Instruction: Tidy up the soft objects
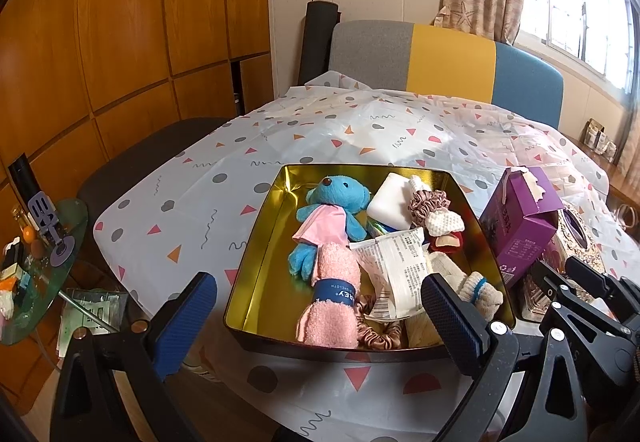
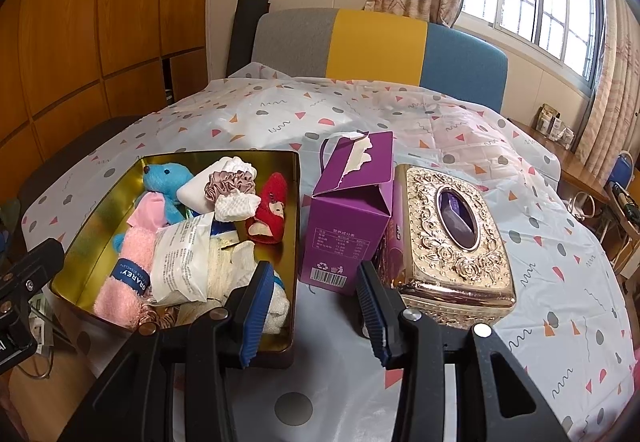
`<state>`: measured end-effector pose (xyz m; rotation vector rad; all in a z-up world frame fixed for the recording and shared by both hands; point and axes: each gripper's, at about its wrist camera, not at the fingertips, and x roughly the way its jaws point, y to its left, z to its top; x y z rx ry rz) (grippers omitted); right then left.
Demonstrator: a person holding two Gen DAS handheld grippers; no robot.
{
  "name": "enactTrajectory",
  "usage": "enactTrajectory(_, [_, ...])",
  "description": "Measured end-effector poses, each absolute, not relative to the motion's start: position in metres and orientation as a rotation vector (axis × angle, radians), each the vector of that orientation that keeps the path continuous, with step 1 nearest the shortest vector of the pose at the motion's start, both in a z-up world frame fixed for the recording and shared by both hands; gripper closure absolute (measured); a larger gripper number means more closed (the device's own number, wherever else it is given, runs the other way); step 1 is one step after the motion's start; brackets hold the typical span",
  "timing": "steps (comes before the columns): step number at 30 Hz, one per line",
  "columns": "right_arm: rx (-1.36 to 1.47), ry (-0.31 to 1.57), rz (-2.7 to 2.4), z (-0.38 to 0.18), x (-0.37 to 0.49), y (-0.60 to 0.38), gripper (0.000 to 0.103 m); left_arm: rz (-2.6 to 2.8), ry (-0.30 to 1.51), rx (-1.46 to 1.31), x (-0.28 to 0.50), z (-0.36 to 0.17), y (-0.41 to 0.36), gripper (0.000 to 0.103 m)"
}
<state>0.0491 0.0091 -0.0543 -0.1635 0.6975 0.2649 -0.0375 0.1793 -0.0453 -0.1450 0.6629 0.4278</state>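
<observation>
A gold tin (image 1: 256,262) on the patterned tablecloth holds a blue plush toy (image 1: 340,197), a rolled pink towel (image 1: 336,306), a white printed packet (image 1: 400,266), a pink scrunchie (image 1: 428,201), a white soft block (image 1: 390,201), a red plush piece (image 2: 272,205) and a white sock (image 1: 480,290). My left gripper (image 1: 320,322) hangs wide open just before the tin's near wall, with nothing in it. To the right, my right gripper (image 2: 316,314) is open and empty. Its left finger overlaps the tin's near right corner, and its right finger points at the purple carton (image 2: 344,217).
An ornate gold tissue box (image 2: 452,234) stands right of the purple carton. A chair (image 1: 448,57) with a grey, yellow and blue back sits beyond the table. A round glass side table (image 1: 44,270) with small items stands at the left, by wooden cupboards.
</observation>
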Motion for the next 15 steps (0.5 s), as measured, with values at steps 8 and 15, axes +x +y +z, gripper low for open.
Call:
enactTrajectory(8, [-0.167, 0.703, 0.266, -0.0554, 0.0494, 0.0094, 0.060, 0.428, 0.664, -0.147, -0.0380, -0.0458, 0.1787, 0.000])
enactTrajectory(15, [-0.168, 0.705, 0.264, -0.0567, 0.0499, 0.0094, 0.060, 0.425, 0.669, -0.148, -0.0372, -0.0460, 0.1790, 0.000])
